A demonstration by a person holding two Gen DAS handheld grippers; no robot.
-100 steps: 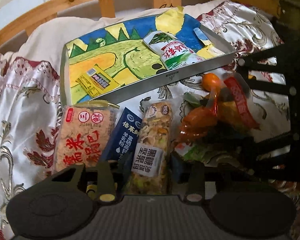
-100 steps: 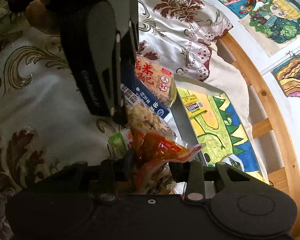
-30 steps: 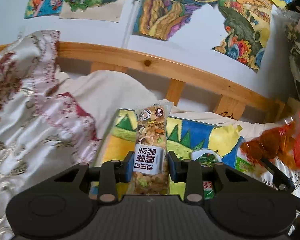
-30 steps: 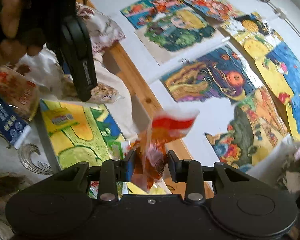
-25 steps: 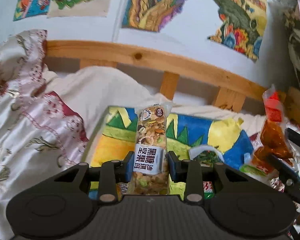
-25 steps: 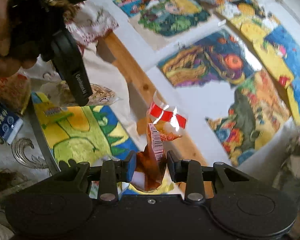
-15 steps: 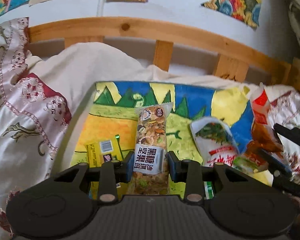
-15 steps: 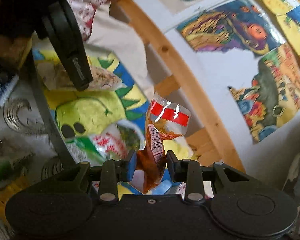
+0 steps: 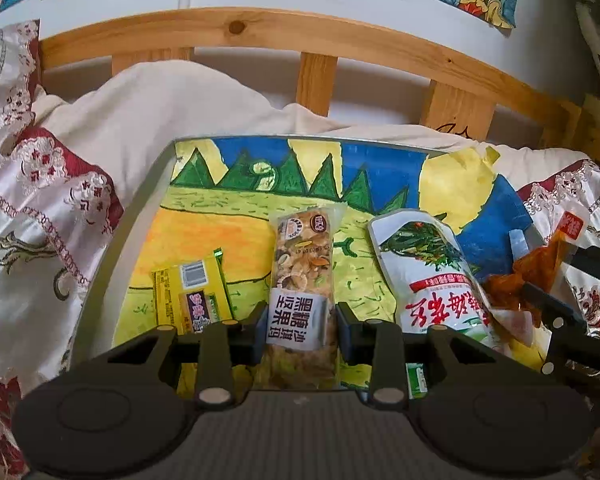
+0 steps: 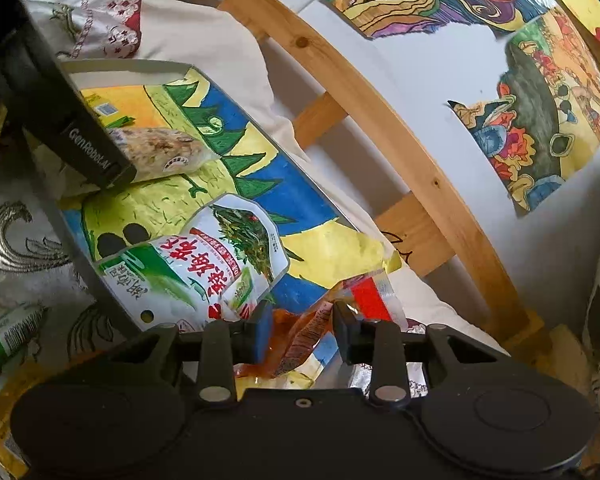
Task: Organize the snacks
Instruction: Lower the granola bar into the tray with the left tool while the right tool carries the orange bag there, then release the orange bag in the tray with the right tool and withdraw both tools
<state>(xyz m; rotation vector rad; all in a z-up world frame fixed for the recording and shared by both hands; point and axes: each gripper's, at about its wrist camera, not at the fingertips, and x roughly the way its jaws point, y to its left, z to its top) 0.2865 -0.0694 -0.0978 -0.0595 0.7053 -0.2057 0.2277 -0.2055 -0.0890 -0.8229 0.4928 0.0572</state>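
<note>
My left gripper [image 9: 302,326] is shut on a clear-wrapped nut bar [image 9: 304,272], held low over the grey tray [image 9: 140,208] lined with a painted picture. The tray holds a yellow packet [image 9: 192,296] and a white-green pickle pouch [image 9: 428,276]. My right gripper [image 10: 302,334] has its jaws apart around an orange-red snack bag [image 10: 320,328] that sags onto the tray's right end beside the pouch [image 10: 216,268]. The left gripper and nut bar [image 10: 160,152] show at the upper left of the right wrist view. The right gripper's fingers [image 9: 556,316] show at the right edge of the left wrist view.
The tray lies on a bed with a white and red brocade cover [image 9: 32,208]. A wooden headboard [image 9: 340,44] and a wall with paintings [image 10: 532,120] stand behind. A green-white packet [image 10: 8,340] lies on the cover before the tray.
Both grippers lifted their snacks from the bed and lowered them over the tray. The right jaws have widened and the orange-red bag has slumped down onto the tray.
</note>
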